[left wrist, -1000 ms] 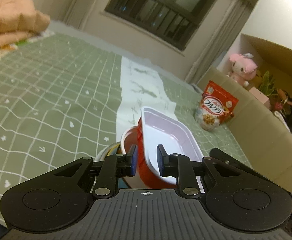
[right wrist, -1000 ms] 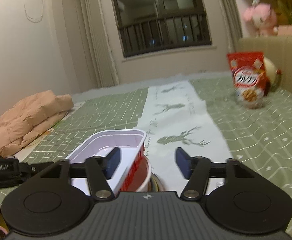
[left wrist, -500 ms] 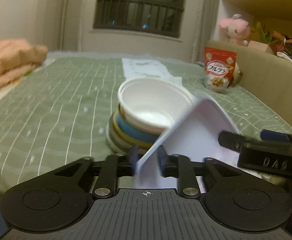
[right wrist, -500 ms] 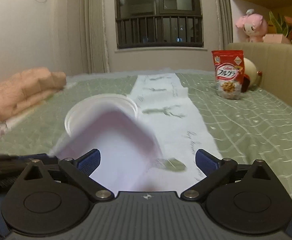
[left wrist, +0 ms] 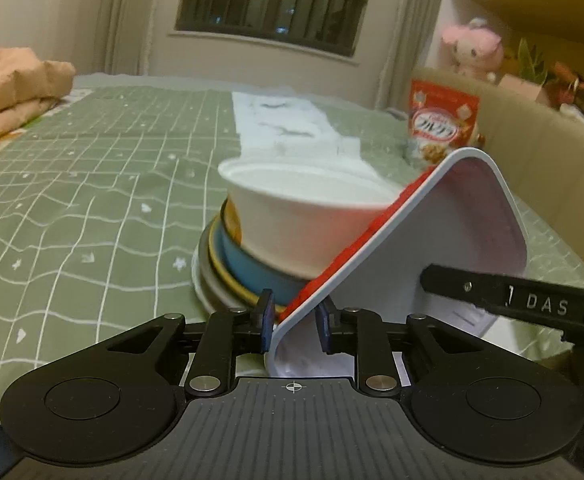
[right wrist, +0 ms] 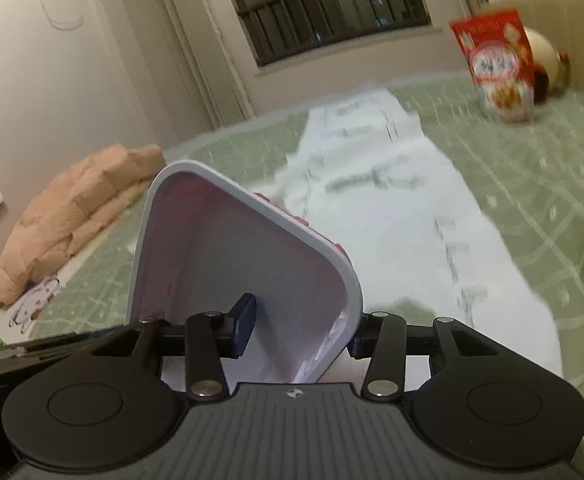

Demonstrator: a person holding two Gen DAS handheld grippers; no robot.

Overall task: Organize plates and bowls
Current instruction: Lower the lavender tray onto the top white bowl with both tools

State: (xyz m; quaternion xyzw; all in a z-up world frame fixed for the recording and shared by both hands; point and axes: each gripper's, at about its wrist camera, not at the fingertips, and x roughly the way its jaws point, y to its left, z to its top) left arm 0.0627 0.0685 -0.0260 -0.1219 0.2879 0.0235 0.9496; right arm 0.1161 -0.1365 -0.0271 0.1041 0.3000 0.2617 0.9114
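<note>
Hand-held grippers (left wrist: 295, 326) (right wrist: 298, 330) both clamp tilted rectangular container (left wrist: 432, 248).

The tray (left wrist: 444, 248) hides the right side of the white bowl (left wrist: 292, 216) and of the stack (left wrist: 227, 276) beneath it in the left wrist view; how many dishes the stack holds cannot be told. In the right wrist view the tray's (right wrist: 227, 264) rim covers the right gripper's (right wrist: 300, 330) right pad, so whether it touches the wall is unclear. The cereal bag (right wrist: 496, 64) near the bed's (right wrist: 552, 208) far right edge is blurred, its print unreadable. The quilt (left wrist: 7, 92) is cut by the left edge. The plush toy (left wrist: 472, 46) is too soft to make out.
</note>
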